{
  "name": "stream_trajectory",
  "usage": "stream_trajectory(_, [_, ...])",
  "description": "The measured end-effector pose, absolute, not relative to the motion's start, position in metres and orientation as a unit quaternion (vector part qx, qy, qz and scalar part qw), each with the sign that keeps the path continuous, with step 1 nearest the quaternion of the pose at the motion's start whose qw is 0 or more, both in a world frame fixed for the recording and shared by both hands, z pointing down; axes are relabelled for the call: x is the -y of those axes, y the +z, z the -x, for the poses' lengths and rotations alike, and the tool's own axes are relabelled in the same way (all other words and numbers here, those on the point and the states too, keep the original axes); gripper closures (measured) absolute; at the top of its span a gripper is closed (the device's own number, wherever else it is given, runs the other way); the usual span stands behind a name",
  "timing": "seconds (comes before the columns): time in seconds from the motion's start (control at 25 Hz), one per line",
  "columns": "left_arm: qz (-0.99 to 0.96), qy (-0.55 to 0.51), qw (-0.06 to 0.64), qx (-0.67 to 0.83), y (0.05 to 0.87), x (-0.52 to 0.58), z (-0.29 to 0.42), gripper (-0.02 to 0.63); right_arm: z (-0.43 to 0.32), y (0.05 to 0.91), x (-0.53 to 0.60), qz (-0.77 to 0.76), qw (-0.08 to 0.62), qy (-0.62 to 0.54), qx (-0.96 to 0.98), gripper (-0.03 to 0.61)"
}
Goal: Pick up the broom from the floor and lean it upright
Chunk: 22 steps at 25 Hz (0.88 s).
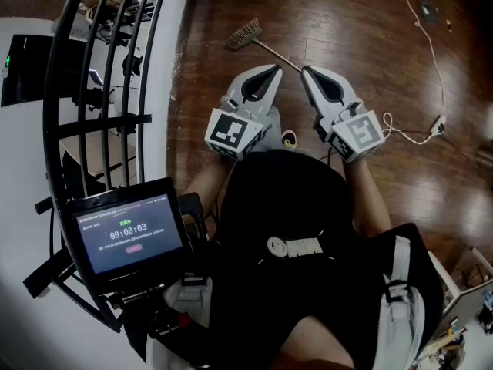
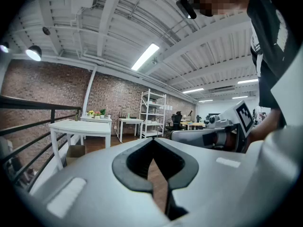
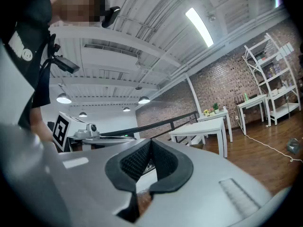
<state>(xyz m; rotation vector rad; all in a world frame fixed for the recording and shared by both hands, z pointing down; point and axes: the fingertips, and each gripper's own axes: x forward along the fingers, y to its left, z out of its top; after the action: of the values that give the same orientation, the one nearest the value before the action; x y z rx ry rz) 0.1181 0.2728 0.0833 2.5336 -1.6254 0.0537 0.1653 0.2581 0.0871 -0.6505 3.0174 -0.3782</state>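
Note:
A broom (image 1: pixel 248 35) lies flat on the wooden floor ahead of me, its straw head at the left and its thin handle running right behind my grippers. My left gripper (image 1: pixel 271 71) is held level in front of my chest, shut with nothing between its jaws. Beside it my right gripper (image 1: pixel 306 72) is also shut and empty. Both hover well above the floor, apart from the broom. In the left gripper view the jaws (image 2: pixel 152 143) meet at the tip; the right gripper view shows the same closed jaws (image 3: pixel 150 145). The broom is not seen in either gripper view.
A black metal railing (image 1: pixel 100 75) curves along my left side. A tablet screen (image 1: pixel 131 233) is mounted low at the left. A white cable (image 1: pixel 431 60) runs across the floor to a power strip (image 1: pixel 437 124) at the right. White tables (image 2: pixel 78 129) and shelving (image 2: pixel 151 112) stand farther off.

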Motion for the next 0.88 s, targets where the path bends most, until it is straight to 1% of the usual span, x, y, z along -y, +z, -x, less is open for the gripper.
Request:
stream_trajectory(0.12, [-0.847,0.038,0.039,0.529,0.088,-0.267,-0.117,0.603,-0.173,0.082,-0.250,0.219,0.012,-0.117,-0.969,0.577])
stream_trajectory(0.2, [-0.854,0.055,0.038,0.516,0.101,-0.241,-0.109,0.599,-0.167,0.088,-0.226,0.223,0.008,-0.118,-0.967,0.577])
stream_trajectory(0.24, [-0.860,0.068,0.042,0.505,0.113,-0.221,-0.104,0.560,-0.160,0.095,-0.207,0.227,0.003,-0.122,-0.966,0.577])
stream_trajectory(0.36, [-0.879,0.121,0.043,0.460,0.152,-0.161,-0.093,0.476,-0.140,0.120,-0.149,0.240,-0.009,-0.145,-0.960,0.577])
stream_trajectory(0.48, [-0.891,0.166,0.012,0.422,0.188,-0.114,-0.081,0.419,-0.130,0.141,-0.096,0.257,-0.035,-0.154,-0.953,0.577])
stream_trajectory(0.52, [-0.893,0.188,0.004,0.409,0.204,-0.099,-0.076,0.390,-0.126,0.148,-0.078,0.263,-0.043,-0.153,-0.951,0.577])
stream_trajectory(0.56, [-0.894,0.218,-0.003,0.391,0.225,-0.083,-0.070,0.371,-0.120,0.154,-0.060,0.269,-0.046,-0.153,-0.950,0.577])
stream_trajectory(0.64, [-0.895,0.291,-0.018,0.337,0.279,-0.053,-0.059,0.304,-0.111,0.176,-0.024,0.282,-0.052,-0.155,-0.945,0.577])
stream_trajectory(0.72, [-0.890,0.361,-0.041,0.275,0.339,-0.026,-0.050,0.252,-0.106,0.206,0.009,0.303,-0.064,-0.161,-0.937,0.577])
stream_trajectory(0.8, [-0.884,0.408,-0.057,0.222,0.396,-0.006,-0.043,0.235,-0.105,0.236,0.034,0.322,-0.072,-0.171,-0.928,0.577])
stream_trajectory(0.88, [-0.880,0.433,-0.048,0.192,0.453,0.007,-0.044,0.232,-0.108,0.266,0.050,0.331,-0.076,-0.184,-0.923,0.577])
